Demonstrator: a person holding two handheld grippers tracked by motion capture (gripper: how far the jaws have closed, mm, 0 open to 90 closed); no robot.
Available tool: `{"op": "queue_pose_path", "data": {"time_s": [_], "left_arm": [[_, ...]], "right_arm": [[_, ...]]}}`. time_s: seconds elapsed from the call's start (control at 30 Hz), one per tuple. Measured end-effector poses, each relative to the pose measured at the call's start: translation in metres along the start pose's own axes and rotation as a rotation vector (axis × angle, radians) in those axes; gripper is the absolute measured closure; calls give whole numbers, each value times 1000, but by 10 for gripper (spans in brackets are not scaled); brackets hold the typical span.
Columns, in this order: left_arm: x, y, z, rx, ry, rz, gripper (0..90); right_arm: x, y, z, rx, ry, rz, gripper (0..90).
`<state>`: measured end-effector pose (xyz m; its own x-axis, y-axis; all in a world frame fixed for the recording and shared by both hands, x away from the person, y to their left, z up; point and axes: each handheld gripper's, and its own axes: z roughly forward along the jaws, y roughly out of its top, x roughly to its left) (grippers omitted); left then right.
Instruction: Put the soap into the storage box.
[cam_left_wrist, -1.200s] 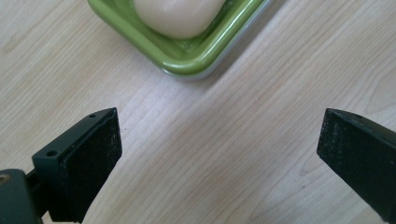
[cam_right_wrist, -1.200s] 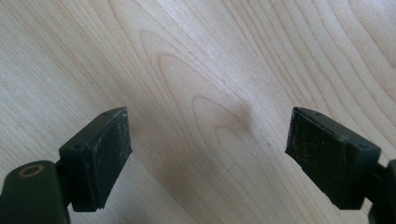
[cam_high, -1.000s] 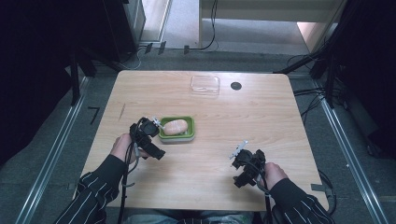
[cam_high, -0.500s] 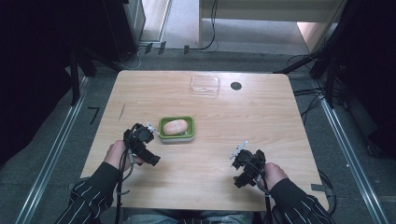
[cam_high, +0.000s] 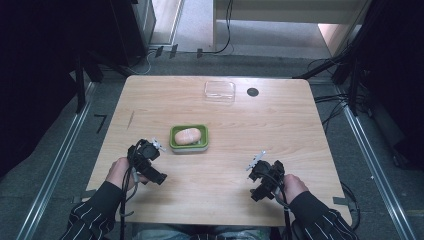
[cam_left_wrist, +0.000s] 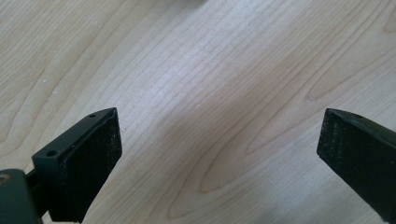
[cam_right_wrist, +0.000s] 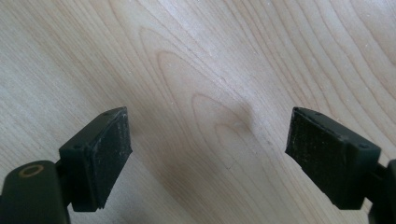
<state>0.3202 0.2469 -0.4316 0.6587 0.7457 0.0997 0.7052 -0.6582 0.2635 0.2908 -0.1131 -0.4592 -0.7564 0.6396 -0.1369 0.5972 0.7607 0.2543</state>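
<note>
Right now both grippers rest empty, jaws spread wide: left gripper (cam_high: 156, 145) just beside the green tray (cam_high: 173, 138) holding the bun (cam_high: 187, 136), right gripper (cam_high: 256, 161) well apart. A careless reach could shove that tray.

No readable text or labels

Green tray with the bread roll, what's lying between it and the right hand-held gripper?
Nothing: in the high view, bare wooden table runs from the green tray to the right hand-held gripper.
</note>
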Motion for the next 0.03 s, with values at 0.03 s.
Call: {"op": "queue_pose_path", "data": {"time_s": [0.03], "left_arm": [[0, 0, 0, -6, 0, -7, 7]], "right_arm": [[0, 0, 0, 0, 1, 0, 146]]}}
